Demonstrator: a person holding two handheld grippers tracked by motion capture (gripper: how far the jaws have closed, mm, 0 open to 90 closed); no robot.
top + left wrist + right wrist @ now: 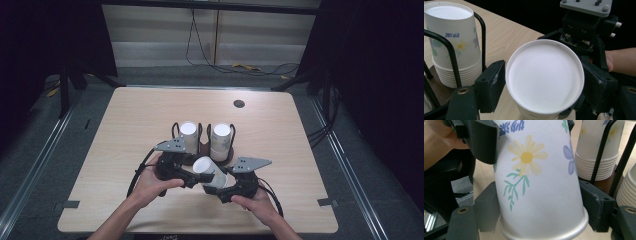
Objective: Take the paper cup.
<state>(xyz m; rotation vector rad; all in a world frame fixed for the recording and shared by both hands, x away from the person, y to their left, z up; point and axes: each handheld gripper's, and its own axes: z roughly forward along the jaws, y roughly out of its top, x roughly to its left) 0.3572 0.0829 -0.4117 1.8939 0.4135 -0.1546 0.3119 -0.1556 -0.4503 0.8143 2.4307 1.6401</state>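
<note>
right gripper: clamped near the rim of a paper cup | left gripper: jaws apart beside the cup's base, no contact seen | cup held above the worktop, before two stacks in a rack | progress: cup judged taken out, placing left | axis tilted, base toward the left gripper

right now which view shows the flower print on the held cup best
The right gripper view: the cup shows its yellow daisy and green stem up close. The left gripper view shows its white bottom; the high view shows it small.
</note>
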